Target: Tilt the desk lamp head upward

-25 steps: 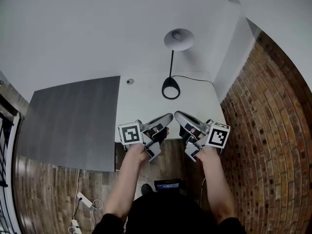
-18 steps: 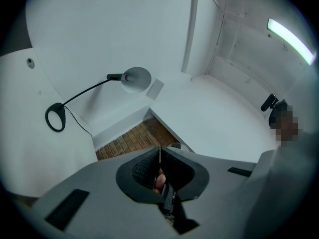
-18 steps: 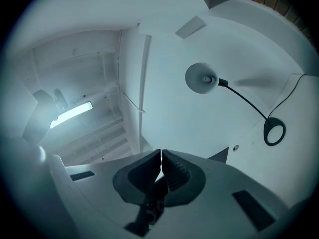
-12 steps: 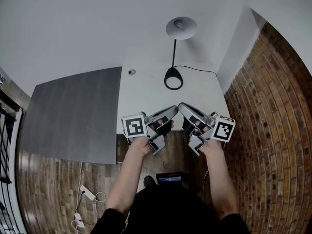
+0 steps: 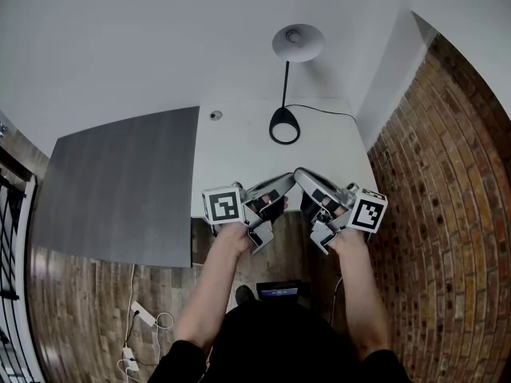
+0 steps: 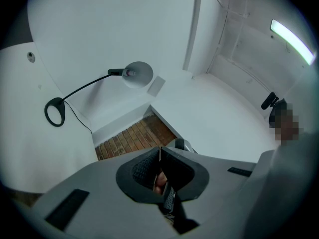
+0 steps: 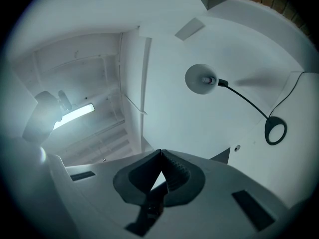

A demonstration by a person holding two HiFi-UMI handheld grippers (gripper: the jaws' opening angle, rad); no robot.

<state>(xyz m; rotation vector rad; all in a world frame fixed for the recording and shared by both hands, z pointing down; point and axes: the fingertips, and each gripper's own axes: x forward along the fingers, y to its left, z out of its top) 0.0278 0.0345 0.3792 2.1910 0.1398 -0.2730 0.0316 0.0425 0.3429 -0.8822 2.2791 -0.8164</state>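
Note:
A desk lamp stands at the far side of a white desk [image 5: 239, 154]: a black ring base [image 5: 284, 126], a thin black stem and a round grey head [image 5: 297, 42] up against the wall. In the left gripper view the lamp head [image 6: 137, 74] is up left; in the right gripper view the lamp head [image 7: 200, 78] is upper right. My left gripper [image 5: 289, 180] and right gripper [image 5: 297, 174] hover side by side over the desk's near edge, well short of the lamp. Both are shut with nothing between the jaws, as seen on the left gripper [image 6: 159, 148] and right gripper [image 7: 159, 152].
A dark grey desk [image 5: 120, 186] adjoins the white one on the left. A brick wall [image 5: 439, 174] runs along the right. The lamp's black cable [image 5: 323, 110] trails right from the base. A small round grommet [image 5: 215, 116] sits in the desk. Cables and a power strip [image 5: 132, 361] lie on the wooden floor.
The head view has shifted a little, so lamp and desk sit slightly higher and to the right. Both grippers stay close together at the near desk edge.

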